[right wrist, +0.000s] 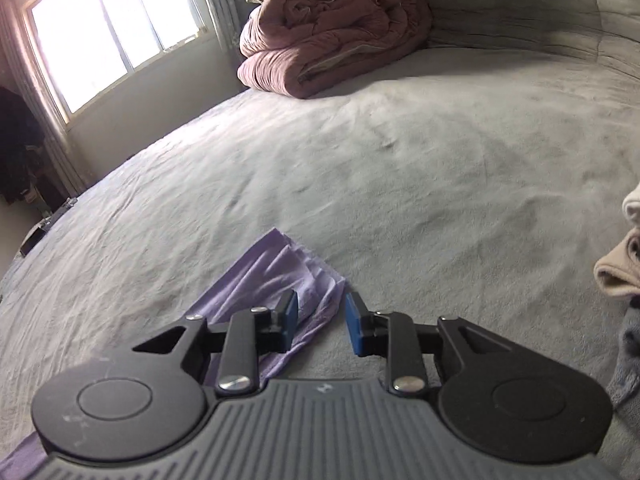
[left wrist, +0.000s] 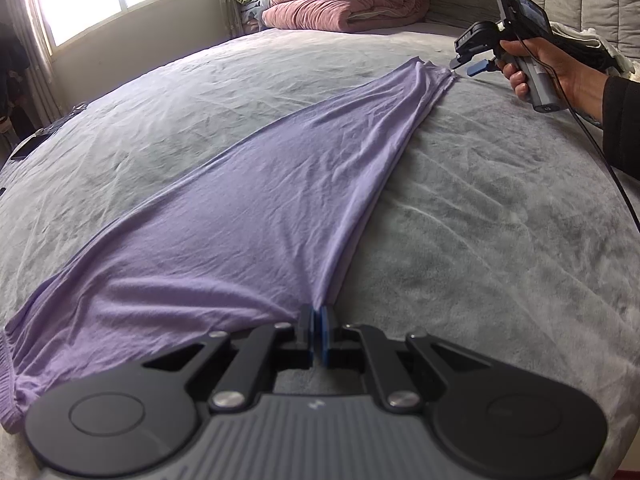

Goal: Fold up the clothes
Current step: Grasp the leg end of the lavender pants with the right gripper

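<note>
Lavender garment [left wrist: 248, 200] in left claw [left wrist: 319, 320]; right claw [right wrist: 321, 316] open.

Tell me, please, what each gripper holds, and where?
Left gripper pinches the purple garment at its near folded edge; right gripper is open, holding nothing.

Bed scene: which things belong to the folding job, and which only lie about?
Job:
- purple garment
- left gripper, shut on it
- right gripper, open at its far end

Lying about:
- pink quilt
- beige clothes
- grey bed cover

soft matt lilac knit garment [left wrist: 248, 208], fuzzy grey fleece bedcover [left wrist: 500, 240], matt black plastic left gripper [left wrist: 319, 322]
</note>
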{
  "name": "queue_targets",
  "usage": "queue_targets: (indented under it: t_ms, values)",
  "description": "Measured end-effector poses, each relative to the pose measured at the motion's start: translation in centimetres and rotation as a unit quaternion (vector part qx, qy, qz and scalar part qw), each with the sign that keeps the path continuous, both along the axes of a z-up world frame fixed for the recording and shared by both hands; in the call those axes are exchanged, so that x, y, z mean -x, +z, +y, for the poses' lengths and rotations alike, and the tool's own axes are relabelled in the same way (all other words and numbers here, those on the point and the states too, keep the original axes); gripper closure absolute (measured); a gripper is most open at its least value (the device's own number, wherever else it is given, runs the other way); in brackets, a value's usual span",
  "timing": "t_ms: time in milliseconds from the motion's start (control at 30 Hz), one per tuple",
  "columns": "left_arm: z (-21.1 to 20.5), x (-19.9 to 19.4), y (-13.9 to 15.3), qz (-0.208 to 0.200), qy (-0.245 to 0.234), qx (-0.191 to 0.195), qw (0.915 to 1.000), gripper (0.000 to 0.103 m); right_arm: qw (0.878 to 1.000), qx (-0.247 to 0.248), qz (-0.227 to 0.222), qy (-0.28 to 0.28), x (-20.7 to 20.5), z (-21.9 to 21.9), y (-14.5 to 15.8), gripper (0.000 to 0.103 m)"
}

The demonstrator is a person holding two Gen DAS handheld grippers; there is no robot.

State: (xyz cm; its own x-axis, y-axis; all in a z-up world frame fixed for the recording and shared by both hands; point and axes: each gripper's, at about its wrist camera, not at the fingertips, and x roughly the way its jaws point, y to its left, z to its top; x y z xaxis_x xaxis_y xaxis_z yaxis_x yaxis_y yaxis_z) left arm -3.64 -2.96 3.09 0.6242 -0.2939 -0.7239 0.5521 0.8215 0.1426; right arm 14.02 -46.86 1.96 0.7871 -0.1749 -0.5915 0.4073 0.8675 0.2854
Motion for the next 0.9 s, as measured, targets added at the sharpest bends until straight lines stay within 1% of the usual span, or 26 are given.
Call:
queue_targets:
  t_ms: [33,100,200,267,367,467,500,567,633,800,900]
  values:
    - [0.0,0.0,0.0,0.000,0.000,0.000,1.0000,0.100,1.000,-0.007,0.000,0.006,-0.2,0.1,-0.1,0.062]
    - [0.0,0.0,0.0,0.000,-0.001,0.000,1.0000,0.100,1.000,-0.010,-0.009,0.007,-0.1,0.1,-0.1,0.062]
    - [0.0,-0.1,0.0,0.000,-0.001,0.000,1.0000,0.100,0.999,-0.004,-0.039,-0.002,0.6,0.0,0.6,0.062]
    - [0.0,0.0,0.0,-0.001,-0.001,0.000,1.0000,0.100,0.999,-0.006,-0.054,0.009,0.8,0.1,1.1,0.062]
    - [0.0,0.0,0.0,-0.001,-0.001,-0.001,1.0000,0.100,0.999,-0.023,-0.028,0.037,-0.5,0.5,0.6,0.062]
    - [0.0,-0.1,-0.1,-0.001,0.001,0.001,1.0000,0.100,0.999,-0.010,-0.012,0.044,-1.1,1.0,0.0,0.063]
    - [0.0,-0.1,-0.1,0.000,0.001,0.002,1.0000,0.100,0.999,-0.004,-0.007,0.046,-1.3,1.2,-0.2,0.065]
    - [0.1,-0.1,-0.1,0.000,0.001,0.003,1.0000,0.100,0.999,0.009,0.001,0.049,-1.7,1.4,-0.4,0.075]
    - [0.1,-0.1,0.0,0.001,0.001,0.003,1.0000,0.100,0.998,0.025,0.006,0.052,-1.8,1.6,-0.3,0.089]
    - [0.1,-0.2,0.0,0.002,0.002,0.006,1.0000,0.100,0.997,0.048,0.007,0.060,-1.8,1.6,0.1,0.090]
    - [0.1,-0.2,0.0,0.002,0.002,0.006,1.0000,0.100,0.997,0.033,0.001,0.068,-1.9,1.3,0.4,0.089]
